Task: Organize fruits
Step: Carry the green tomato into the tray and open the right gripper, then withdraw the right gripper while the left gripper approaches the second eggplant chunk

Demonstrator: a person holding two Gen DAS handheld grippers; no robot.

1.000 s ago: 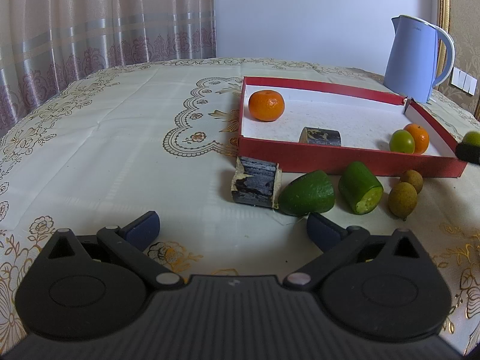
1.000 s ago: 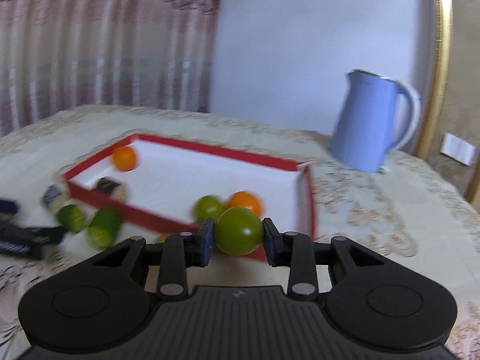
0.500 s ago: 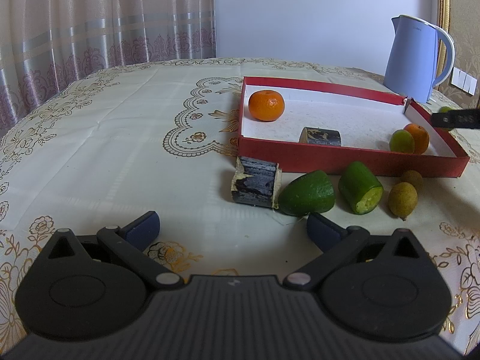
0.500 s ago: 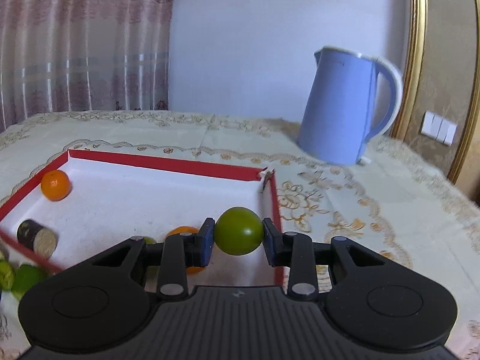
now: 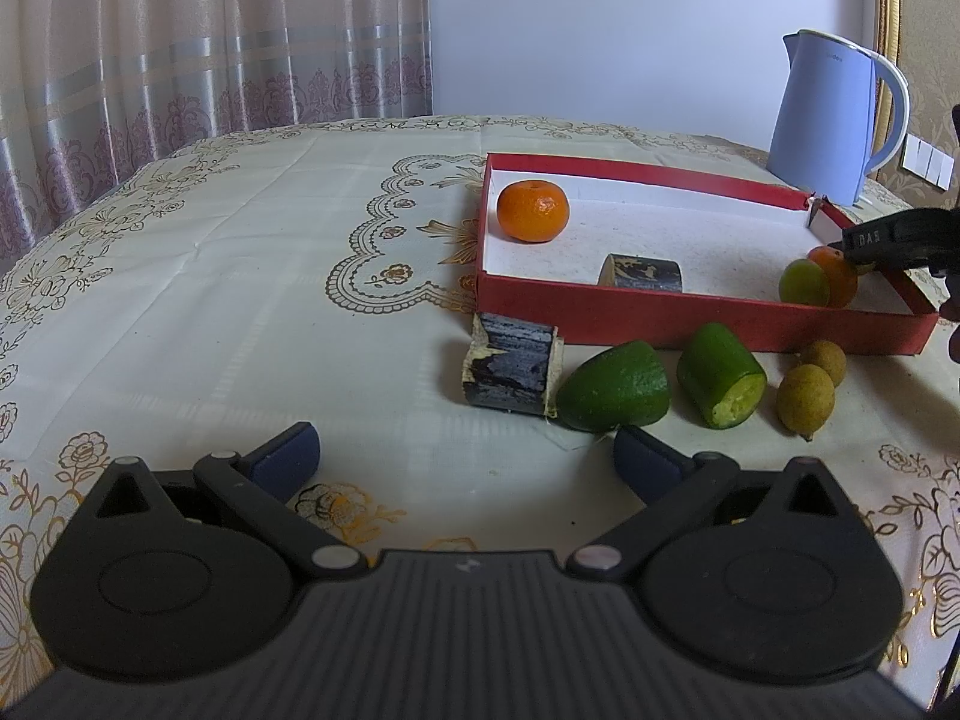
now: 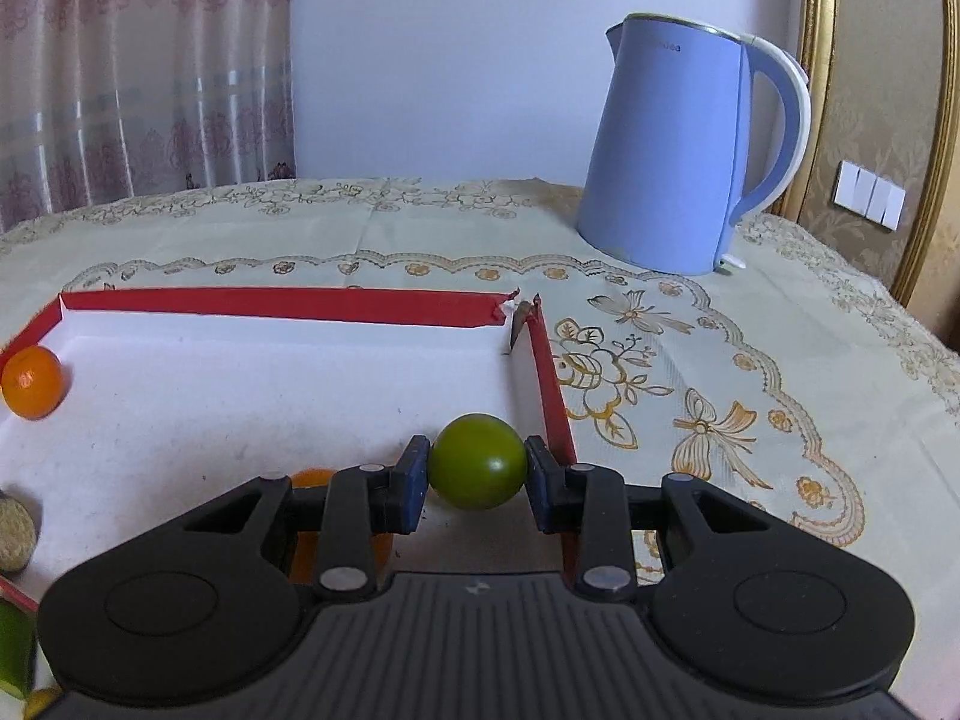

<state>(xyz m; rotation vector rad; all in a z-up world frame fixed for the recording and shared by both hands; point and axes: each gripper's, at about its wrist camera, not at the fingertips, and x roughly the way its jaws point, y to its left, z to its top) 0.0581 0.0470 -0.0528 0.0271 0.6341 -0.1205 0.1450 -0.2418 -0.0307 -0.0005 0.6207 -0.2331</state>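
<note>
My right gripper (image 6: 477, 471) is shut on a round green fruit (image 6: 477, 461), held just above the right near corner of the red tray (image 6: 288, 304). A small orange (image 6: 312, 476) peeks out under its left finger. A tangerine (image 5: 533, 210) lies at the tray's far left, and a green fruit (image 5: 804, 282) and an orange (image 5: 837, 273) sit at its right end. My left gripper (image 5: 468, 459) stands open over the tablecloth, nothing between its fingers. In front of it lie a green half fruit (image 5: 615, 387), a cut green piece (image 5: 723, 375) and two brown longans (image 5: 805, 399).
A blue kettle (image 6: 684, 150) stands behind the tray's right corner. One bark-covered wood piece (image 5: 510, 363) lies outside the tray, another (image 5: 642, 272) inside it. The round table (image 5: 210, 276) has a patterned cloth; a curtain hangs behind.
My right gripper has carried the green fruit from outside the tray's right side to above its right near corner. The left gripper has stayed still and open.
</note>
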